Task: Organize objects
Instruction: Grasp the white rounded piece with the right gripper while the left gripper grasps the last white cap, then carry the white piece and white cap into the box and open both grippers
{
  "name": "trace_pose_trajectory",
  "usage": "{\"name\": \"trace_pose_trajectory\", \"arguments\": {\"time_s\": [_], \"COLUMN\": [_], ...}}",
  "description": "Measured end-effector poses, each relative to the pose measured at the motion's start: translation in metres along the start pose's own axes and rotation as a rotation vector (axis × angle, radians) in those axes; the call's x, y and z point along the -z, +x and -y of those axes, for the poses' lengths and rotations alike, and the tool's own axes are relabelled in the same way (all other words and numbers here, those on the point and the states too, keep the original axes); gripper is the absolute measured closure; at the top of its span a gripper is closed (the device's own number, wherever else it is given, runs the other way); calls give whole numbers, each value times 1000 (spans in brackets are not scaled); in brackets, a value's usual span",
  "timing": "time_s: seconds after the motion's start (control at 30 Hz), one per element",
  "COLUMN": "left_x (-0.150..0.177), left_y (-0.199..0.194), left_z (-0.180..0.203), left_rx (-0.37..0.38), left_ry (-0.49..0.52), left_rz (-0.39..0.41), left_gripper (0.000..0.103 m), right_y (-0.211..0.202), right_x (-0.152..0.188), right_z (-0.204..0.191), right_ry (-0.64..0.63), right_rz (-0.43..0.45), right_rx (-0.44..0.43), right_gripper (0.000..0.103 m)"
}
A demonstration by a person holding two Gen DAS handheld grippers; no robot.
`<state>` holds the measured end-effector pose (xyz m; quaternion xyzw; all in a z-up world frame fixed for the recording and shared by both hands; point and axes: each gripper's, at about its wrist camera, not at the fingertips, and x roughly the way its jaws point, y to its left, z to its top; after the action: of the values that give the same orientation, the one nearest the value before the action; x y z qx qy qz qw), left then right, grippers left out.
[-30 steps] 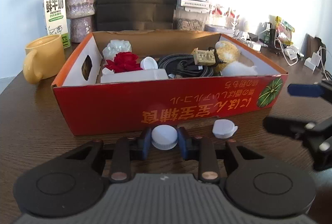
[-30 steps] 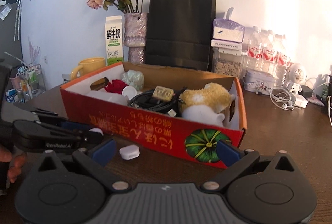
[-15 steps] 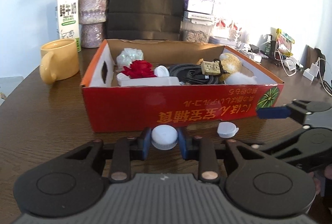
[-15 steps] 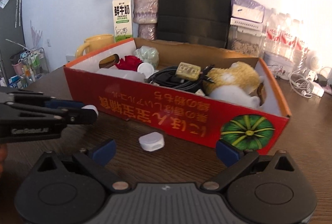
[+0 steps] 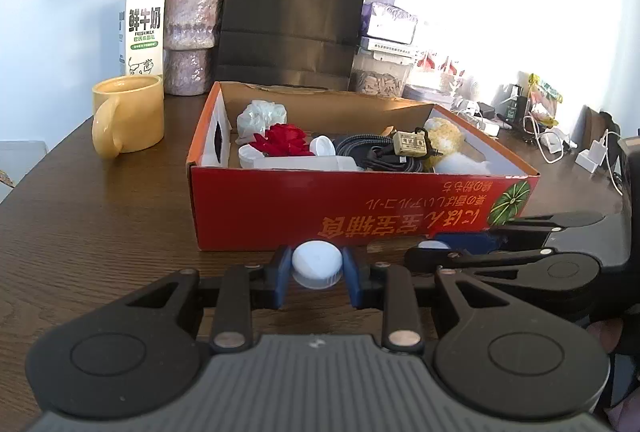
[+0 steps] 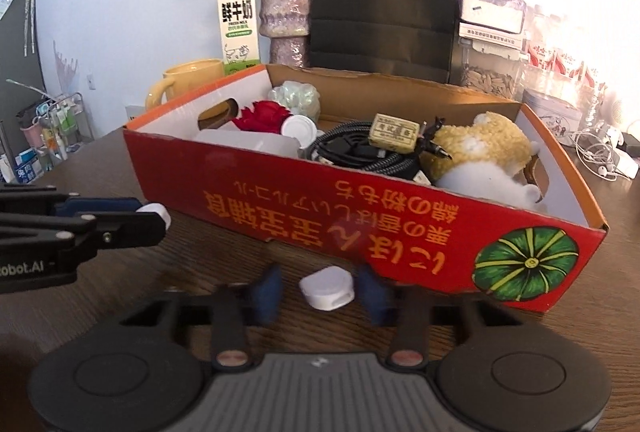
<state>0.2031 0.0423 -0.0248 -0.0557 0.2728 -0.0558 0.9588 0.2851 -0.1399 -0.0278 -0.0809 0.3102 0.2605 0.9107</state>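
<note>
White cap (image 6: 327,289) between closing right tool (image 6: 320,292) fingers, contact unclear.

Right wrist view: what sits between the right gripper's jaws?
A small white cap on the table, before the red box; the right gripper is closing around it.

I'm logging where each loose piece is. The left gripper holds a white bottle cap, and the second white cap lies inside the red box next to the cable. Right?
Not quite. The left gripper does hold a white bottle cap, but the second white cap lies on the table in front of the red box, between the right gripper's closing jaws. The right wrist view shows it.
</note>
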Motion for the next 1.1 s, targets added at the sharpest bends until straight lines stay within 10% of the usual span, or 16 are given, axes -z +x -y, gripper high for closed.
{"name": "trace_pose_trajectory", "arguments": {"time_s": [1.1], "left_x": [-96], "left_y": [20], "left_z": [37], "left_rx": [67], "left_ry": [18], "left_rz": [234], "left_gripper": [75], "right_y": [-47], "right_x": [-76], "right_z": [39], "right_ry": [10], "right_rz": [342], "right_rx": [27], "right_gripper": [76]}}
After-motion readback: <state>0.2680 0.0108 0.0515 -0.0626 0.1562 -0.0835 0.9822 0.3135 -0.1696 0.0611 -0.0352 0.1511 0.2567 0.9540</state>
